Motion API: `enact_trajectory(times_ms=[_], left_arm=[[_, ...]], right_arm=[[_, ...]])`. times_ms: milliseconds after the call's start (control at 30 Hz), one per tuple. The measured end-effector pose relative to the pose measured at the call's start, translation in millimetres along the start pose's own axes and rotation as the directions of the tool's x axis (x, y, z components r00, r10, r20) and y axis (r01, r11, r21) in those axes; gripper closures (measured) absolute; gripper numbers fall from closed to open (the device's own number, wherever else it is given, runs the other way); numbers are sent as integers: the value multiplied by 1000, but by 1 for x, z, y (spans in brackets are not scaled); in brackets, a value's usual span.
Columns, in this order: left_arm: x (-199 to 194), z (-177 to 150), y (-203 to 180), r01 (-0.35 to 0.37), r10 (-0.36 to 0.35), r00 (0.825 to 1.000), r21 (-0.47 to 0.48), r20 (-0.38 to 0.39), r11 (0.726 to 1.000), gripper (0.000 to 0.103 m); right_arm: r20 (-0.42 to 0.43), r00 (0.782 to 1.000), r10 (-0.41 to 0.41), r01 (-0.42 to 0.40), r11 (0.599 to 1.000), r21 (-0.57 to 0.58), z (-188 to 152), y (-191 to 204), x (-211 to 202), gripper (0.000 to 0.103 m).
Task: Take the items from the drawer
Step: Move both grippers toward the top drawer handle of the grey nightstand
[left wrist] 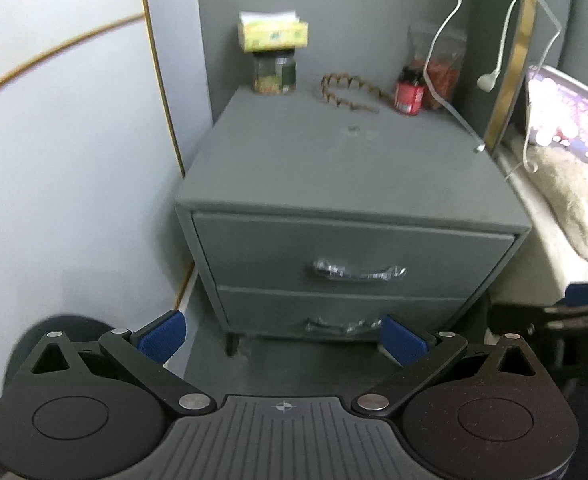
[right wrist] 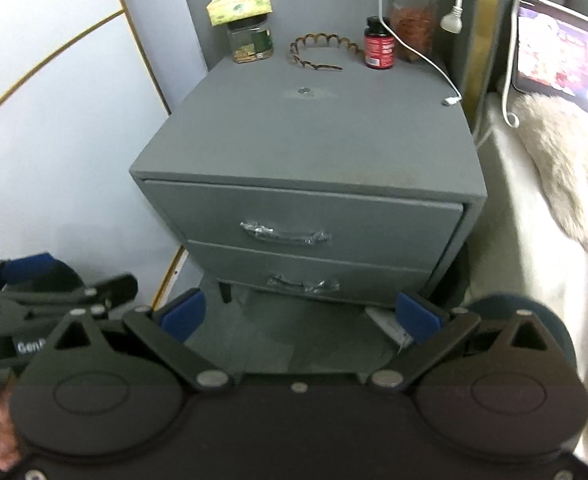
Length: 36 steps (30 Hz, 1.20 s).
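Grey nightstand (left wrist: 350, 168), both drawers closed; left gripper (left wrist: 281, 336) and right gripper (right wrist: 300, 316) spread apart, holding nothing, facing the top drawer (right wrist: 306, 220).

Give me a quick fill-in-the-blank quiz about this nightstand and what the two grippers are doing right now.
1. Both drawers of the gray nightstand are ____.
2. The tissue box sits on top of a ____.
3. The red-labelled bottle has a ____ cap.
4. The left gripper and the right gripper both have their fingers ____.

Missing words: closed; jar; black; open
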<state>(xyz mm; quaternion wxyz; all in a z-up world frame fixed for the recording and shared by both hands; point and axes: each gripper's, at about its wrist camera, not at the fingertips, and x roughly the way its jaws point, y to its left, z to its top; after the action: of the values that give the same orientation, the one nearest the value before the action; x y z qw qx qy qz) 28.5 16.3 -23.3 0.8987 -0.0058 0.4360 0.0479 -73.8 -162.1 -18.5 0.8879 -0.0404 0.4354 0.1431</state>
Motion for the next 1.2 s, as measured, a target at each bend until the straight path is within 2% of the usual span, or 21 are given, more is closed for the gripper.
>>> enact_trajectory(times_ms=[133, 233, 333, 433, 567, 733, 1200], left_arm=[[24, 1, -3, -36, 36, 998, 1, -42, 999, 0], [40, 3, -3, -38, 36, 998, -32, -44, 999, 0], [58, 4, -6, -35, 34, 999, -54, -30, 998, 0], [79, 1, -8, -42, 38, 998, -81, -51, 996, 0], [87, -10, -10, -36, 32, 998, -72, -51, 997, 0], [101, -19, -4, -6, -2, 996, -88, -94, 996, 0], [96, 2, 16, 71, -72, 997, -128, -8, 989, 0]], right_arm=[[-14, 1000, 11, -11, 1000, -7, 6, -2, 12, 0], [-7, 1000, 22, -22, 1000, 1, 6, -12, 30, 0], [-8, 1000, 19, -19, 1000, 7, -7, -24, 53, 0], [-61, 998, -3, 6, 998, 61, -22, -38, 71, 2], [-19, 1000, 19, -17, 995, 101, -21, -45, 68, 0], [-31, 999, 13, -10, 995, 102, -21, -43, 72, 0], [-76, 997, -9, 17, 995, 101, -22, -37, 84, 0]])
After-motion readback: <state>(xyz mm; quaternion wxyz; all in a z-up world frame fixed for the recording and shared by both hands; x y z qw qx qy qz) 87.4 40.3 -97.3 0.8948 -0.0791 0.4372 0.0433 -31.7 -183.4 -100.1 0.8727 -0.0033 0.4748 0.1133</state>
